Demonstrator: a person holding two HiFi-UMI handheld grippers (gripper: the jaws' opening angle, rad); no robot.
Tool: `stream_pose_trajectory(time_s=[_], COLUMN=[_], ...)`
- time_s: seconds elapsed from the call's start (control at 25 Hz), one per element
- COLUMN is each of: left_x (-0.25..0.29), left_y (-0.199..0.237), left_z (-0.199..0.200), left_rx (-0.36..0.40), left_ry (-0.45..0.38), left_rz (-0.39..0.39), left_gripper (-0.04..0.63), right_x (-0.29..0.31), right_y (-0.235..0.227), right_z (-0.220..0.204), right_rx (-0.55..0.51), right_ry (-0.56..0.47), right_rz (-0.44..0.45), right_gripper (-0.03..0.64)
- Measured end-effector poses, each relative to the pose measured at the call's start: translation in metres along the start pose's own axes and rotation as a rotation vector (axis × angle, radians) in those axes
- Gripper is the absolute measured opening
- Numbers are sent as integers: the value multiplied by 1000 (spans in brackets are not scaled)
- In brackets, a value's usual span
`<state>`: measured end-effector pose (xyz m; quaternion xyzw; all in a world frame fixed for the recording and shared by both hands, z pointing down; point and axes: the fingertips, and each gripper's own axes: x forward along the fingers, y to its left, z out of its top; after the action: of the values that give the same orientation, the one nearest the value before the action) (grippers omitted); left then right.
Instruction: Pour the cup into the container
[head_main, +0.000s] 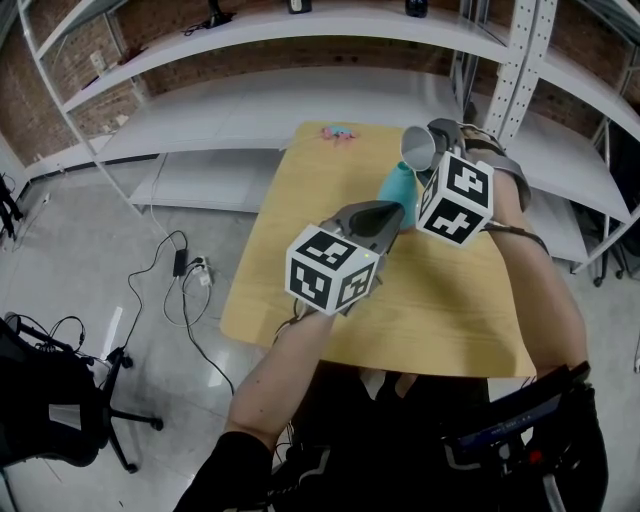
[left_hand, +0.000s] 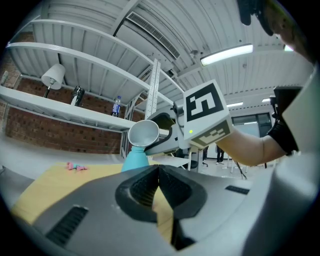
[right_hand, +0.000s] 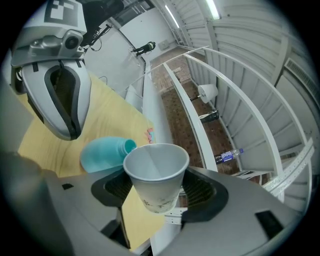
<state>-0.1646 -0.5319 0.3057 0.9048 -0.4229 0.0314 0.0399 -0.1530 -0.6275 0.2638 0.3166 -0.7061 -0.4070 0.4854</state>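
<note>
A pale wooden counter (head_main: 440, 320) stands on a grey floor (head_main: 110, 220) in front of white metal shelving (head_main: 250, 110) backed by a brick wall (left_hand: 55, 132). A small pink object (head_main: 339, 133) lies near the counter's far edge. On an upper shelf, a white lamp (left_hand: 53, 76) stands along from a clear water bottle (left_hand: 116, 105) with a blue label. Black cables (head_main: 185, 300) trail across the floor left of the counter, near a white power strip (head_main: 203, 272). A black office chair (head_main: 60, 400) sits at lower left, and a strip light (left_hand: 226, 53) glows on the ribbed ceiling.
</note>
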Motion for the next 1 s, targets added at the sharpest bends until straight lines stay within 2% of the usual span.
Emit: stream_pose_trajectory(time_s=[1.0], left_x=[0], left_y=[0], left_z=[-5], left_rx=[-9], left_ry=[8], left_rz=[-4], left_gripper=[-2], right_x=[-3], right_y=[0], right_z=[3], right_rx=[-53], right_ry=[7], right_rz=[-23], right_gripper=[316])
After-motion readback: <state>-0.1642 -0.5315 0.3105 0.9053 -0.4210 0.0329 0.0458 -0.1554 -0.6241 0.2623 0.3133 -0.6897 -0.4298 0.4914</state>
